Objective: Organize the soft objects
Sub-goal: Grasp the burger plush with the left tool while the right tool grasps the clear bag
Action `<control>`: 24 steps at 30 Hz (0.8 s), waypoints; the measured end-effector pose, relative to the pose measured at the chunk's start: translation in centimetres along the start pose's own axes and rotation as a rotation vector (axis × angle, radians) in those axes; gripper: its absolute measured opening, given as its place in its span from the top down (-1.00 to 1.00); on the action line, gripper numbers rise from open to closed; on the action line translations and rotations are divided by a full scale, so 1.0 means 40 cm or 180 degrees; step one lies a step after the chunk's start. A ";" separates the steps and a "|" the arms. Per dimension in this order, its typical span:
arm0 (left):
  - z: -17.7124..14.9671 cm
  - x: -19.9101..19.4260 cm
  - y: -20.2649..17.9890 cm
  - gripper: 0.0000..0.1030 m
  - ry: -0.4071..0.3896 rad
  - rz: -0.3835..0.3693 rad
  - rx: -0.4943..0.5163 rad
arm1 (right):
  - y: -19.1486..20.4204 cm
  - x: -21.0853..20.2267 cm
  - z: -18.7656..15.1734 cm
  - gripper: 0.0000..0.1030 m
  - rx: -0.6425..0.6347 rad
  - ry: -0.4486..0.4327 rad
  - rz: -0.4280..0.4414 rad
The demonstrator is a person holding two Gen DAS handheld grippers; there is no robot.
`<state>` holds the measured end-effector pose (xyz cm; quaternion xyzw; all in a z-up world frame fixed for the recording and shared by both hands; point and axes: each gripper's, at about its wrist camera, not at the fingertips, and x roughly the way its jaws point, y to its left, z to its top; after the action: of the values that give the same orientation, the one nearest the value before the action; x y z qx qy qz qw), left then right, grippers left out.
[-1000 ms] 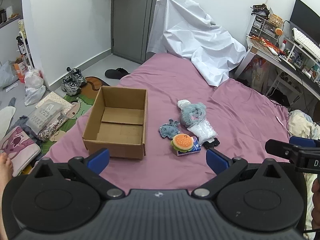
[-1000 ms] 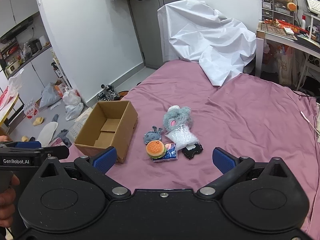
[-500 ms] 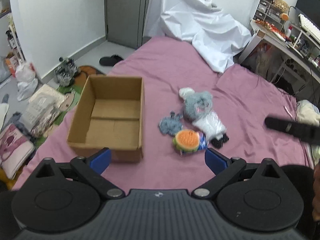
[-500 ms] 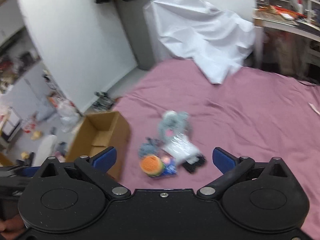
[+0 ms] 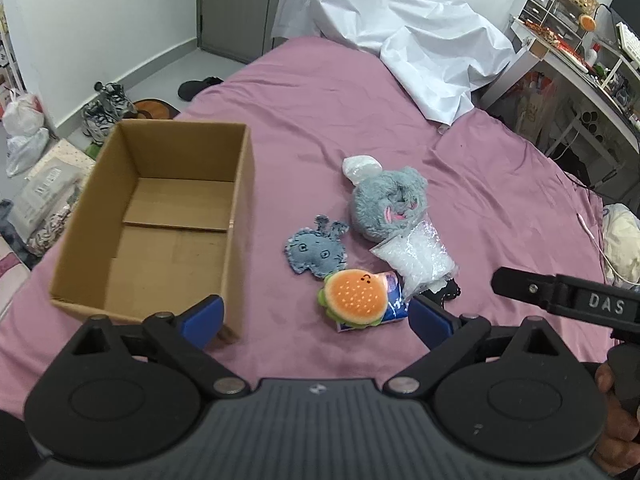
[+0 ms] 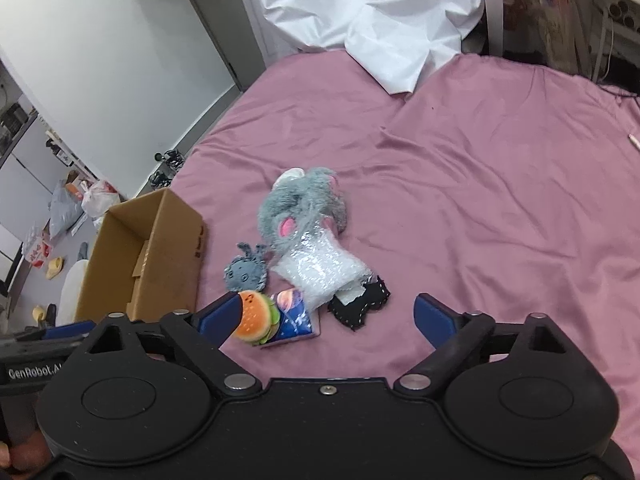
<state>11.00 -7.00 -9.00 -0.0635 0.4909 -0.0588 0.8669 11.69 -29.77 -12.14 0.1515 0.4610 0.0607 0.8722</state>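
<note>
Soft things lie in a cluster on the purple bed: a burger plush point(image 5: 354, 294) point(image 6: 256, 317) on a blue packet point(image 5: 394, 300) point(image 6: 296, 317), a small blue-grey felt toy point(image 5: 316, 250) point(image 6: 245, 272), a fluffy grey plush point(image 5: 386, 206) point(image 6: 300, 208), a clear bag of white beads point(image 5: 416, 256) point(image 6: 320, 266) and a small black felt piece point(image 6: 360, 304). An open empty cardboard box point(image 5: 156, 216) point(image 6: 148, 256) stands left of them. My left gripper point(image 5: 316, 316) is open, just short of the burger. My right gripper point(image 6: 326, 316) is open above the cluster's near side.
A white sheet point(image 5: 404, 36) point(image 6: 360, 12) lies heaped at the bed's far end. A cluttered desk point(image 5: 580, 52) stands at the right. Shoes point(image 5: 104, 108), bags and packets lie on the floor left of the bed. The bed point(image 6: 500, 200) is bare purple sheet to the right.
Both grippers have moved forward and down toward the toy cluster, which now looks larger and nearer. Both stay open. Nothing on the bed has moved.
</note>
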 end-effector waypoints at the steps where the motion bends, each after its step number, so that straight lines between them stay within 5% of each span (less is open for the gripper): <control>1: 0.001 0.010 -0.002 -0.83 0.0010 -0.0004 -0.0005 | -0.005 0.010 0.003 -0.74 0.0021 0.0019 0.0009; 12: 0.012 0.159 -0.012 -0.43 0.0243 -0.0117 -0.0110 | -0.036 0.122 0.011 -0.61 0.0103 0.0163 0.0266; 24: 0.003 0.287 -0.036 -0.30 0.0422 -0.0225 -0.0119 | -0.044 0.230 0.029 -0.55 0.0277 0.0186 0.0357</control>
<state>16.91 -10.30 -18.38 -0.0930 0.5457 -0.0843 0.8285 17.79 -29.44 -19.31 0.2130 0.4793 0.0938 0.8462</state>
